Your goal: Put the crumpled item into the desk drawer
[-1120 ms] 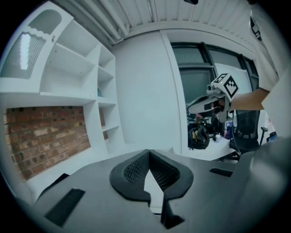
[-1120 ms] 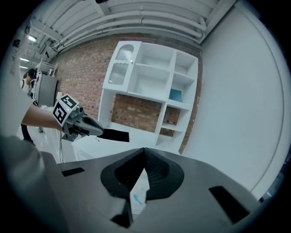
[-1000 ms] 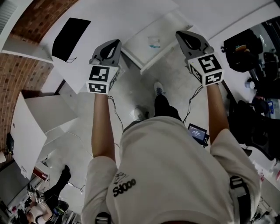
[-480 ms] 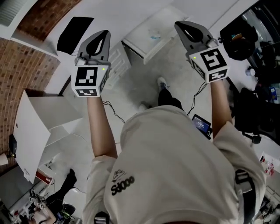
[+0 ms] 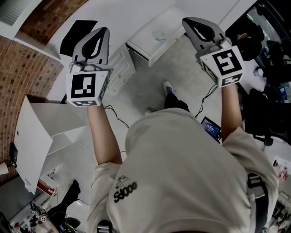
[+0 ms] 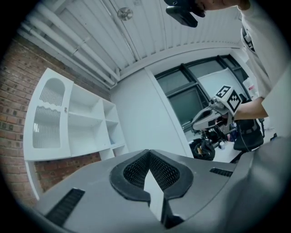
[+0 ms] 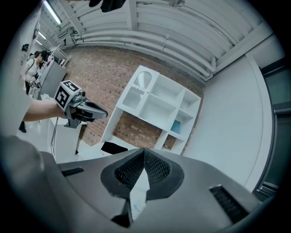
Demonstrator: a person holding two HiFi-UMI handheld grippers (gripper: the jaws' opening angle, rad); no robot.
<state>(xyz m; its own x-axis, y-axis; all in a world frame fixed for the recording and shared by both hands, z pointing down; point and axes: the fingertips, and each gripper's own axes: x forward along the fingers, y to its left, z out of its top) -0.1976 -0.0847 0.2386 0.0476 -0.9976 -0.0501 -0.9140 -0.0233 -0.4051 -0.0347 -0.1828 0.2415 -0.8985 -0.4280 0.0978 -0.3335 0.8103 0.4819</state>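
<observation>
— Both your hands are riding higher than a second ago, carrying the grey two-jaw left gripper (image 5: pixel 104 30) and its right gripper (image 5: pixel 186 21) twin.
— Clenched?
— Both are clenching on nothing. The small bluish crumpled item (image 5: pixel 159 36) is lying on the white desk unit (image 5: pixel 144 46) below them.

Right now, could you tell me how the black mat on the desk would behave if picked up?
The black mat looks thin and lies flush on the desk, so it probably flops and weighs little. With no raised edge, pinching it may be awkward.
</observation>
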